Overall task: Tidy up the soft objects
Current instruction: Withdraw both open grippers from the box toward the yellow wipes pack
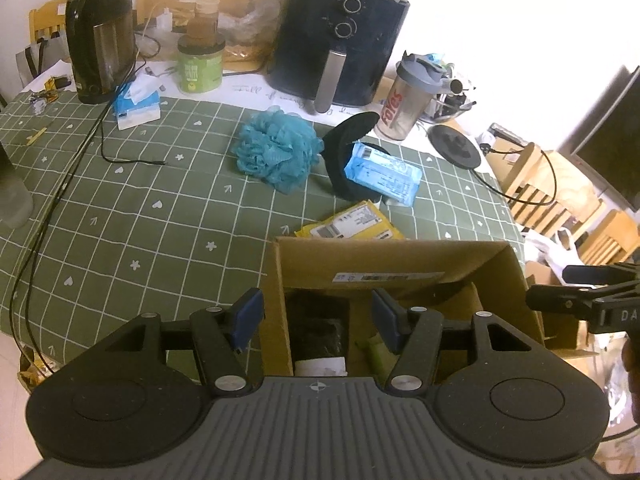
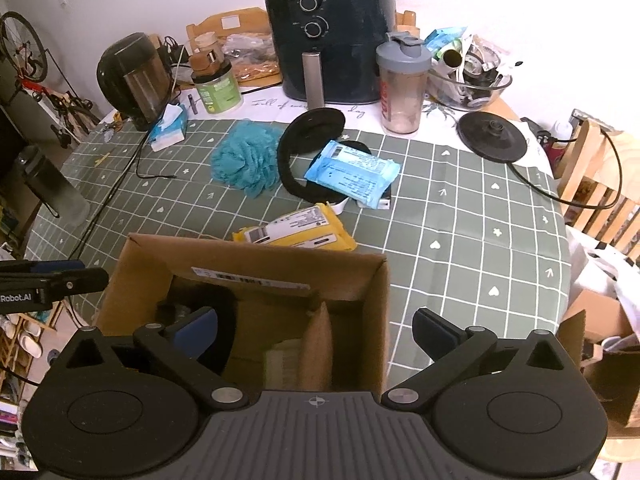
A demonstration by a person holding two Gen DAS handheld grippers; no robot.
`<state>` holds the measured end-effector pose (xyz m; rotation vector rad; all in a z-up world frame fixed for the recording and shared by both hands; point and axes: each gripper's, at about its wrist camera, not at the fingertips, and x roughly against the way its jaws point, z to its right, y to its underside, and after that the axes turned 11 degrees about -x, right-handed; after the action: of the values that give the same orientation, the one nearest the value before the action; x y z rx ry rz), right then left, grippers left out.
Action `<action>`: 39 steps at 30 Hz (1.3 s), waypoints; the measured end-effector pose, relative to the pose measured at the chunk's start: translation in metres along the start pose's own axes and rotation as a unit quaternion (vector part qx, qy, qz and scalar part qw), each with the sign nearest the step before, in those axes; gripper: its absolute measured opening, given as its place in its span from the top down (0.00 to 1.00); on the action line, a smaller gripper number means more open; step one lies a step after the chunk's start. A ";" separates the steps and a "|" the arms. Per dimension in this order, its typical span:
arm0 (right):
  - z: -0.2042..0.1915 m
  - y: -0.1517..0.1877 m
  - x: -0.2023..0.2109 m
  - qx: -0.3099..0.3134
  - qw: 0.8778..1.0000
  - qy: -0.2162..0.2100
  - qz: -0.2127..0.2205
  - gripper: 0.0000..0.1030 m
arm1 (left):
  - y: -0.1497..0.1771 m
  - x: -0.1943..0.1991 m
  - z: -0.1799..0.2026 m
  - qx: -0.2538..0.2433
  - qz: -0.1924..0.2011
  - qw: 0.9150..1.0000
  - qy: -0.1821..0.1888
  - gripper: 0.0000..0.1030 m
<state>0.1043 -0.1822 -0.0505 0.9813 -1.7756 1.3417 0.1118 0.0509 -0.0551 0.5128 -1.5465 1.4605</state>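
Left wrist view: the left gripper (image 1: 316, 322) is hovering over the near end of the box (image 1: 516, 280), its blue fingers (image 1: 249, 314) standing about half apart with nothing clamped between them. One finger is hanging outside the box's left wall and the other inside, neither clearly touching cardboard. Down in the box a dark bundle (image 1: 318, 330) is lying in the left compartment. Beyond the box, on the green cloth (image 1: 120, 220), a yellow pack (image 1: 352, 224) is lying just behind the far wall, a blue pack (image 1: 382, 172) is resting on a black pouch (image 1: 340, 148), and a teal puff (image 1: 276, 150) is sitting beside that pouch. The right gripper's tip is showing at the right edge.

Right wrist view: the right gripper (image 2: 316, 330) is hanging over the box (image 2: 378, 304) with its fingers (image 2: 198, 330) spread wide and holding nothing. One finger is sitting over the left compartment, the other outside the right wall above the cloth (image 2: 460, 220). The yellow pack (image 2: 296, 230), blue pack (image 2: 352, 172) and puff (image 2: 244, 160) are lying out on the cloth, well apart from both grippers
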 end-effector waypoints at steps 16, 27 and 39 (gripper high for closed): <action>0.022 -0.027 -0.009 -0.006 1.000 0.026 0.005 0.00 | -0.019 -0.014 0.001 -0.025 -0.002 1.000 0.000 0.43; 0.031 -0.048 -0.021 -0.001 0.999 0.032 0.002 0.00 | -0.046 -0.028 0.002 -0.047 -0.020 0.998 -0.025 0.43; 0.027 -0.064 -0.035 0.031 0.999 0.036 -0.007 0.00 | -0.072 -0.043 0.010 -0.076 -0.046 0.995 -0.051 0.43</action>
<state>0.1747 -0.2146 -0.0587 0.9643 -1.6795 1.4132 0.1874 0.0145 -0.0492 0.5672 -1.6764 1.2519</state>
